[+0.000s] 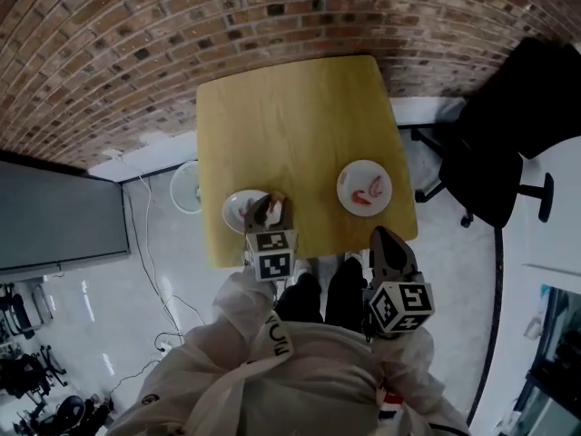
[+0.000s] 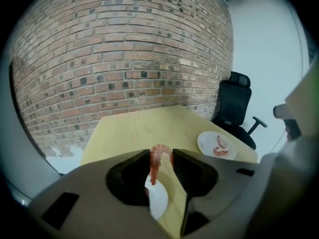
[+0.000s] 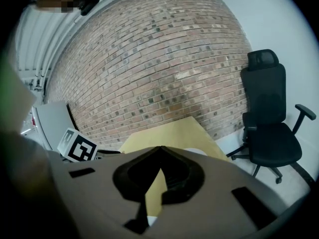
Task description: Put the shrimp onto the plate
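Between the left gripper's [image 2: 162,154] jaws, its view alone resolves shrimp [image 2: 155,164].

open desk [image 1: 300,116] wood lay between the left plate [image 1: 232,209] and the right plate [image 1: 359,173]; an office chair [image 1: 495,153] stood right of it.

The counter [image 1: 300,116] is honey-yellow wood grain. The brick wall [image 1: 182,44] is red-brown with pale mortar. The plate [image 1: 234,212] at the counter's 7 o'clock and the second plate [image 1: 352,178] at 4 o'clock are white. The shrimp [image 2: 158,159] is pink-orange between taupe fingers [image 2: 89,198]. The marker cube [image 1: 272,254] shows black-and-white squares. The chair [image 1: 495,153] is black.
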Motion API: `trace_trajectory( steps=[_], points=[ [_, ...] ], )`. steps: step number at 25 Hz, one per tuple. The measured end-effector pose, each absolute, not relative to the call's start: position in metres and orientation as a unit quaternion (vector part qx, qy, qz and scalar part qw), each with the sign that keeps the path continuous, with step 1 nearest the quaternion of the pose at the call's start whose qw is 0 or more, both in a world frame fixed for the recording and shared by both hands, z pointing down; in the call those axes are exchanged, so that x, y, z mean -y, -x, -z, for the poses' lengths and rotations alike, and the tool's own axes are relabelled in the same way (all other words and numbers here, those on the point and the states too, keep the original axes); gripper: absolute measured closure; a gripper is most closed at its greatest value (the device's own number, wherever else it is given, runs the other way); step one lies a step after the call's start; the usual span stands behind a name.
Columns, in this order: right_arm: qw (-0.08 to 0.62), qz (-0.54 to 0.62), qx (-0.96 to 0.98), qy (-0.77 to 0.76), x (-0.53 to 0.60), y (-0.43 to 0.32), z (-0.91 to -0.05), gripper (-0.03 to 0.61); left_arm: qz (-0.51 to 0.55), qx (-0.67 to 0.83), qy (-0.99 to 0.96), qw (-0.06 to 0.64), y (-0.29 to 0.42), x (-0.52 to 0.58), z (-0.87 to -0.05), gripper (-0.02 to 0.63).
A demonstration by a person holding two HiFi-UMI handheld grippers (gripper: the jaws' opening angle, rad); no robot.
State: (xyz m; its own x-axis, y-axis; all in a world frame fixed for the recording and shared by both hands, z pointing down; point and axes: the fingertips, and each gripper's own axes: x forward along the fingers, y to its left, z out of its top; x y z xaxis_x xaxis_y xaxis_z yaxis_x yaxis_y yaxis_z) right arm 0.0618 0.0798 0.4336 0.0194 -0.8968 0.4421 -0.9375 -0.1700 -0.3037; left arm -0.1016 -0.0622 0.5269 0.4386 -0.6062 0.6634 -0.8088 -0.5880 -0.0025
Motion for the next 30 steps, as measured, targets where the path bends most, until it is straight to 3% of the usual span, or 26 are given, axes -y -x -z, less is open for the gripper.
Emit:
trace_trajectory(
  steps=[20, 30],
  points=[
    [0.025, -0.298, 0.621, -0.725, -0.095, -0.209, -0.451, 0.555, -0.339, 0.343, -0.870, 0.105, -0.081, 0.038, -0.539, 0.466],
    [0.037, -0.309, 0.636, -0.706, -0.081, -0.260, -0.461, 0.555, -0.358, 0.322, -0.869, 0.115, -0.137, 0.041, -0.566, 0.466]
  ],
)
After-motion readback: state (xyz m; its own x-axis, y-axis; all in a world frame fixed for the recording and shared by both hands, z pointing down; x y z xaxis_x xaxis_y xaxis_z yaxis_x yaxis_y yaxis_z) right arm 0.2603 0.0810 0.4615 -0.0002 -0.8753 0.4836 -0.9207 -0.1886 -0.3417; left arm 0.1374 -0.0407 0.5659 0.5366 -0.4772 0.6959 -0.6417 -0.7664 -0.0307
